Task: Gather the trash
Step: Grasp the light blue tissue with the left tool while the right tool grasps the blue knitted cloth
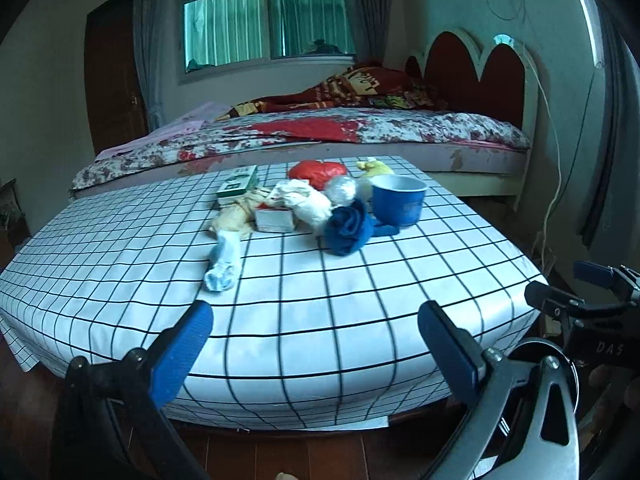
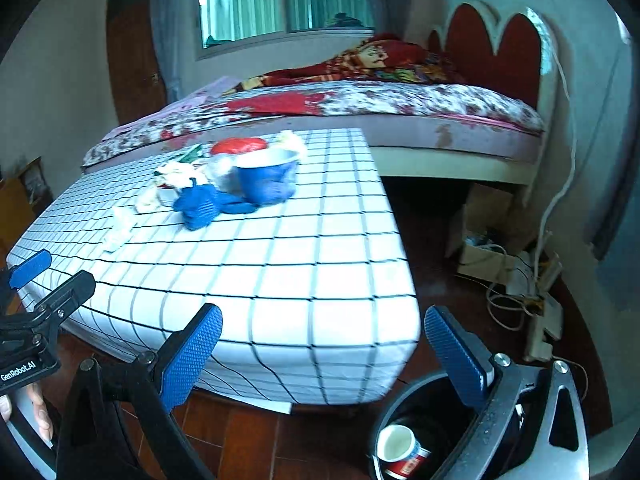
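Note:
A heap of trash lies at the far middle of the checked table (image 1: 320, 304): a blue cup (image 1: 398, 200), a blue crumpled cloth (image 1: 348, 230), a white wad (image 1: 306, 200), a red bag (image 1: 318, 172), a small box (image 1: 274, 219), a green box (image 1: 238, 184) and a pale sock-like piece (image 1: 222, 264). My left gripper (image 1: 316, 344) is open and holds nothing, hovering over the table's near edge. My right gripper (image 2: 324, 348) is also open with nothing in it, at the table's near right corner. Under its right finger stands a black bin (image 2: 424, 408) holding a paper cup (image 2: 402, 452).
A bed (image 1: 360, 128) with a red headboard runs behind the table. To the right on the wooden floor (image 2: 248, 432) sit a cardboard box (image 2: 480, 240), tangled cables and a power strip (image 2: 540, 332). A hand (image 2: 38, 412) holds the left gripper's handle.

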`<state>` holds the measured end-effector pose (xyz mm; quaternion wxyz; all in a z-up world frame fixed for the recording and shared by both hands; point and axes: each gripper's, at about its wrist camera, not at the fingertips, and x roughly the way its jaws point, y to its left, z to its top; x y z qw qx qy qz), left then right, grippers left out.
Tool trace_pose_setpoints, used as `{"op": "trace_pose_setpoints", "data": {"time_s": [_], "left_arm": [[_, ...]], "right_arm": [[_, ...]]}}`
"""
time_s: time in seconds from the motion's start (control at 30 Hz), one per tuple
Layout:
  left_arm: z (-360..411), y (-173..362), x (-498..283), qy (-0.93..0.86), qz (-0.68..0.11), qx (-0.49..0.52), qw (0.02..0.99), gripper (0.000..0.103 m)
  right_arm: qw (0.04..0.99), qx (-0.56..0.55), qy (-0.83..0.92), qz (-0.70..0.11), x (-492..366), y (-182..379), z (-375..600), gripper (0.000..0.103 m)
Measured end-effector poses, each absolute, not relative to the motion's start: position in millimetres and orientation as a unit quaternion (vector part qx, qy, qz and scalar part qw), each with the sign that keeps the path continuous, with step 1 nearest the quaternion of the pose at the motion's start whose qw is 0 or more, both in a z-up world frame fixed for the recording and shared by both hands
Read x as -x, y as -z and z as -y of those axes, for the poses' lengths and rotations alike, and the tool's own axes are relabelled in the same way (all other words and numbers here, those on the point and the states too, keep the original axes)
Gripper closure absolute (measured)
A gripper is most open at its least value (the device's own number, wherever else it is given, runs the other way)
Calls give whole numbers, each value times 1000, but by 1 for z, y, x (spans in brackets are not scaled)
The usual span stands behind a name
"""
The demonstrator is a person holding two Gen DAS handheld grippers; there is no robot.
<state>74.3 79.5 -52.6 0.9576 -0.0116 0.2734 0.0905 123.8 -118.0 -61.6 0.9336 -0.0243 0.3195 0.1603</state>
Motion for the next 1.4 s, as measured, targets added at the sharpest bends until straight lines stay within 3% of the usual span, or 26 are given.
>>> {"op": "trace_pose_setpoints", "data": {"time_s": [0.27, 0.4, 0.53, 0.77, 0.97, 1.03, 1.13, 1.4], "left_arm": [[-153, 64, -84, -139, -296, 46, 944, 2], [-172, 70, -104, -127, -306, 66, 941, 20], [-181, 81, -128, -117, -317, 72, 938, 26], [-192, 96, -160, -101, -340, 89, 931, 39], [-197, 102, -174, -87, -359, 98, 924, 58], [-198, 105, -176, -78, -366, 101, 922, 72], [-198, 104, -172, -70, -357, 102, 926, 78], [-189, 82, -147, -68, -315, 97, 942, 80]], "right_arm": [[915, 43, -210, -342, -157, 66, 44, 1], [914, 53, -222, -334, -180, 60, 15, 2], [903, 66, -239, -351, -207, 68, -10, 24], [885, 69, -260, -381, -237, 85, -37, 28], [875, 58, -256, -408, -259, 93, -45, 48], [874, 58, -260, -407, -258, 94, -47, 58], [872, 63, -273, -400, -250, 92, -47, 63], [879, 59, -304, -362, -219, 77, -31, 63]]}}
